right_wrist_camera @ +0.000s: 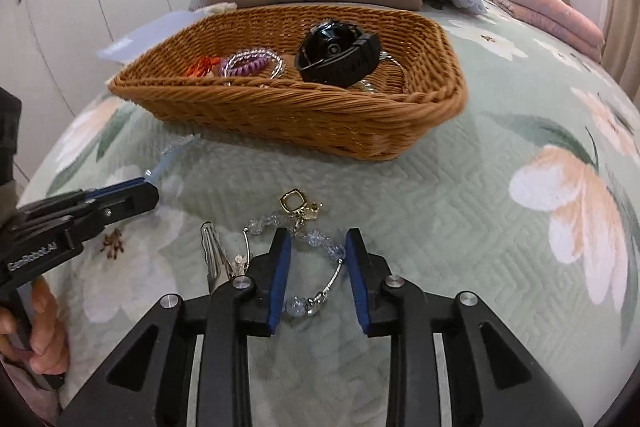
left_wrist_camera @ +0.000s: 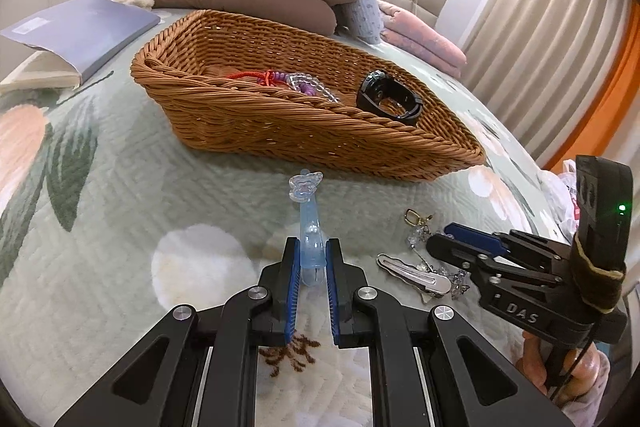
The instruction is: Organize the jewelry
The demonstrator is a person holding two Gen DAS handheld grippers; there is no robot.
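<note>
Left gripper [left_wrist_camera: 313, 247] jaws clamp a blue hair clip [left_wrist_camera: 309, 223]; right gripper [right_wrist_camera: 316, 239] jaws stand apart around a crystal bead bracelet [right_wrist_camera: 320, 269] on the bed [right_wrist_camera: 460, 187].

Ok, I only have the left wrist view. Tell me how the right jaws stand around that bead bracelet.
Observer: The right gripper has its jaws open, one on each side of the bead bracelet. The pads are not pressing it.
Operator: Now report anything hidden behind the black watch.
Observer: A thin silver chain lies in the basket behind the black watch, on the side away from you.
</note>
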